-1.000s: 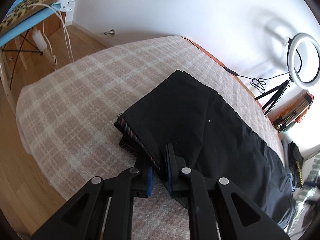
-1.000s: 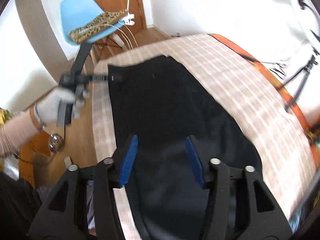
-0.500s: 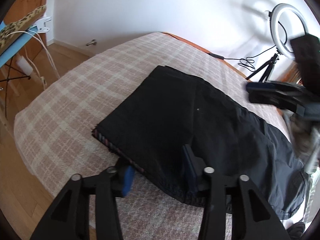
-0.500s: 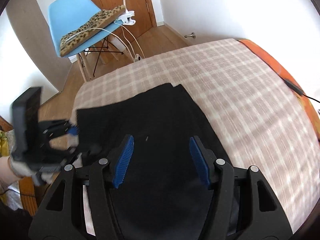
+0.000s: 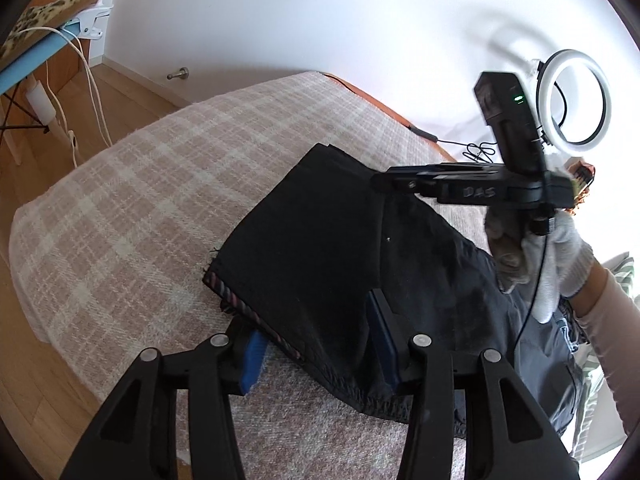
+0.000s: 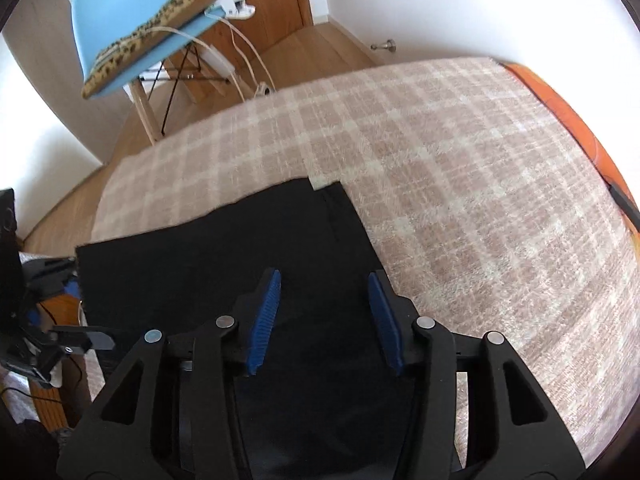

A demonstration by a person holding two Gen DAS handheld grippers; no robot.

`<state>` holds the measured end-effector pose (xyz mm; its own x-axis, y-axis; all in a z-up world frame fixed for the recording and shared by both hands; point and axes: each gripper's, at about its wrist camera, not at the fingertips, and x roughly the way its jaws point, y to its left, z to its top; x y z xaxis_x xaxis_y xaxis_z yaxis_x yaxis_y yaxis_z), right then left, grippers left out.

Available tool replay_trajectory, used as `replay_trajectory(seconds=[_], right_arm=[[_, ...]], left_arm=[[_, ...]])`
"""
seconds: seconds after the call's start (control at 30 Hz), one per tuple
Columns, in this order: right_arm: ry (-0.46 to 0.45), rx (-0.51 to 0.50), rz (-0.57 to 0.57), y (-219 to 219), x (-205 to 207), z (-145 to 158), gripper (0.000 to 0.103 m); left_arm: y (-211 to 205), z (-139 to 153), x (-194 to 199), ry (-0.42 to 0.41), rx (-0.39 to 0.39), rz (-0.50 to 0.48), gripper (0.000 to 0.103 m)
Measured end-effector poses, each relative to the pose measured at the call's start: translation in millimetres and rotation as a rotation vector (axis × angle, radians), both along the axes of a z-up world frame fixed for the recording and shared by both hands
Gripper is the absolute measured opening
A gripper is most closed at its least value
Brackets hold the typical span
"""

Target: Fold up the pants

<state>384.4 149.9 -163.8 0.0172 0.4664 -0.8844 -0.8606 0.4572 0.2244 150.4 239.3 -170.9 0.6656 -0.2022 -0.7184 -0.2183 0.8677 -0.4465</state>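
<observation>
Black pants [image 5: 320, 248] lie folded on a plaid blanket [image 5: 132, 216], their striped hem edge [image 5: 248, 308] toward me. My left gripper [image 5: 318, 350] is open and straddles the near edge of the pants: one blue pad sits beside the hem, the other on the cloth. My right gripper [image 6: 324, 316] hangs over the far part of the pants [image 6: 224, 260]. Its jaws are closing, with the cloth beneath them and nothing pinched. In the left wrist view that right gripper [image 5: 384, 182] reaches in from the right, held by a gloved hand [image 5: 560, 256].
A blue chair [image 6: 132, 40] with a leopard cushion and white cables stands on the wooden floor beyond the bed. A ring light [image 5: 576, 100] on a tripod is by the far wall. An orange bed edge [image 6: 560, 108] borders the blanket. More clothing [image 5: 560, 344] lies at the right.
My left gripper let go of the hem corner and stands open around the pants' edge. My right gripper swept across and down to the far side, its jaws narrowing.
</observation>
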Motion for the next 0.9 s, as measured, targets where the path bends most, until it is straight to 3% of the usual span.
replay_trajectory(seconds=[0.1,0.13,0.2,0.27,0.33,0.5,0.7,0.8,0.9], right_arm=[[-0.037,-0.022,0.002,2,-4,-3,0.024],[-0.045,-0.03,-0.003,1,-5,-2,0.008],[-0.043,-0.019,-0.001,-2,-7,4,0.004],[-0.07,-0.019,0.02,-4,-12,10,0.003],[-0.107,-0.033,0.029,-4,-17,15,0.002],[-0.197,-0.09,-0.003,0,-14,21,0.002],[-0.124,-0.105,-0.053,1,0,9,0.002],[-0.134,-0.101,-0.117,-13,2,17,0.013],[-0.156,-0.062,-0.181,-49,-7,46,0.028]], left_arm=[[1,0,-1,0.0,-0.004,-0.003,0.044],[1,0,-1,0.0,-0.007,-0.003,0.044],[1,0,0,0.001,-0.005,-0.003,0.044],[-1,2,0,-0.004,0.001,-0.003,0.042],[-3,5,0,-0.025,-0.004,-0.012,0.033],[-5,11,3,-0.051,0.003,-0.019,0.032],[0,4,8,-0.011,0.023,0.003,0.032],[6,2,5,0.009,0.037,0.021,0.032],[12,2,-1,0.019,0.051,0.042,0.032]])
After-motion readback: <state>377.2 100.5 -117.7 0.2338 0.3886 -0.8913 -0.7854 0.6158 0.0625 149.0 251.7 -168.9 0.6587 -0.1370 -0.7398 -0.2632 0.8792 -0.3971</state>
